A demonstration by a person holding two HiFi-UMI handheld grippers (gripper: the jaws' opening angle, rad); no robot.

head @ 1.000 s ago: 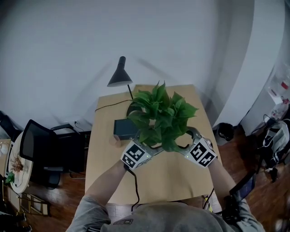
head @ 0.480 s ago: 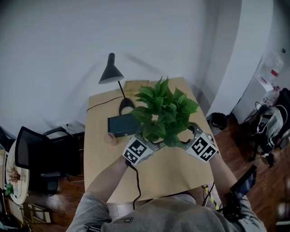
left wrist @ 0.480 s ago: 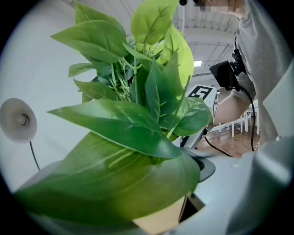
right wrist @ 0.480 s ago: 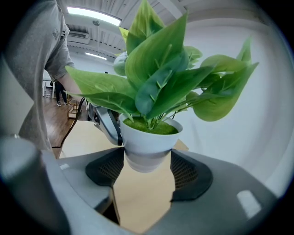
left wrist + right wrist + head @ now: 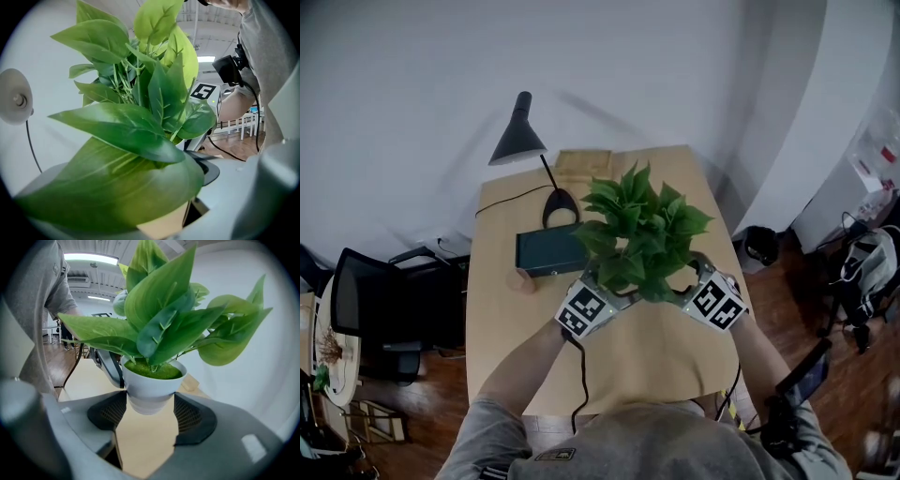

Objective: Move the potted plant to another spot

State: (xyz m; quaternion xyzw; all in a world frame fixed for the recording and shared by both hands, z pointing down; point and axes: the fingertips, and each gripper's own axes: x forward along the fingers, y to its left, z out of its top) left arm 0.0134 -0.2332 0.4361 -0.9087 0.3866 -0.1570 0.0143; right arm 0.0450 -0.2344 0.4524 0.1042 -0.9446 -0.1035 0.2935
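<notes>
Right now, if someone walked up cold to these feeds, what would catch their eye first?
The leafy green potted plant, mid-table in the head view, with the left gripper and right gripper flanking it. In the right gripper view its white pot sits clamped between that gripper's dark pads, over the tan table. Behind the plant stand a black lamp and a dark box.

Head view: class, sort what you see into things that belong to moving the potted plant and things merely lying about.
In the job:
potted plant
left gripper and right gripper, both at the plant's base
table beneath it

Lying about:
desk lamp
dark box
tan box at the table's far end
office chair beside the table
</notes>
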